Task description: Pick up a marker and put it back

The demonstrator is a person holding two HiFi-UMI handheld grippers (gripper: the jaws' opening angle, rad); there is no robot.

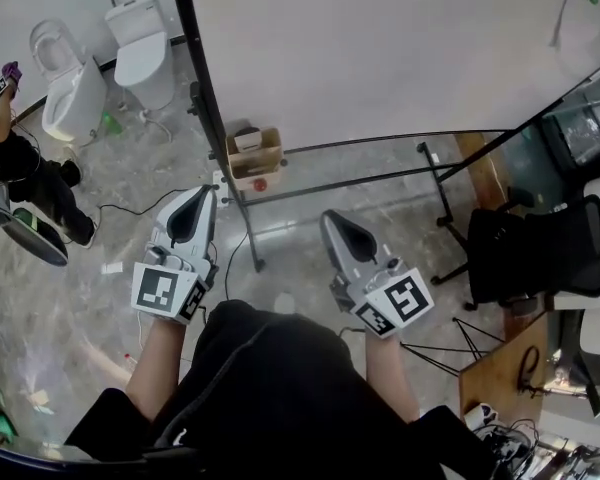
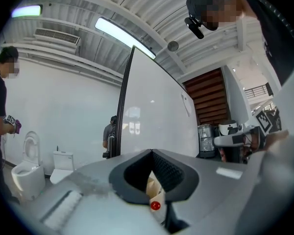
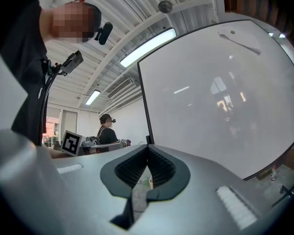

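Note:
The whiteboard (image 1: 380,48) stands ahead of me, and a small cardboard box (image 1: 254,156) sits at its lower left corner. A red round thing (image 1: 260,183) lies at the box's front; whether it is a marker's end I cannot tell. My left gripper (image 1: 202,196) hovers just left of and below the box, jaws shut and empty. In the left gripper view the box and the red thing (image 2: 156,205) show through the hollow behind the closed tips (image 2: 152,153). To the right of the box, the right gripper (image 1: 330,218) is shut with nothing in it (image 3: 147,148). No marker shows plainly.
The whiteboard's black leg (image 1: 242,230) and a cable run across the floor between the grippers. Two toilets (image 1: 140,43) stand at the back left, near a person (image 1: 20,168). A black chair (image 1: 540,248), a metal stand (image 1: 445,203) and a wooden table (image 1: 500,368) crowd the right.

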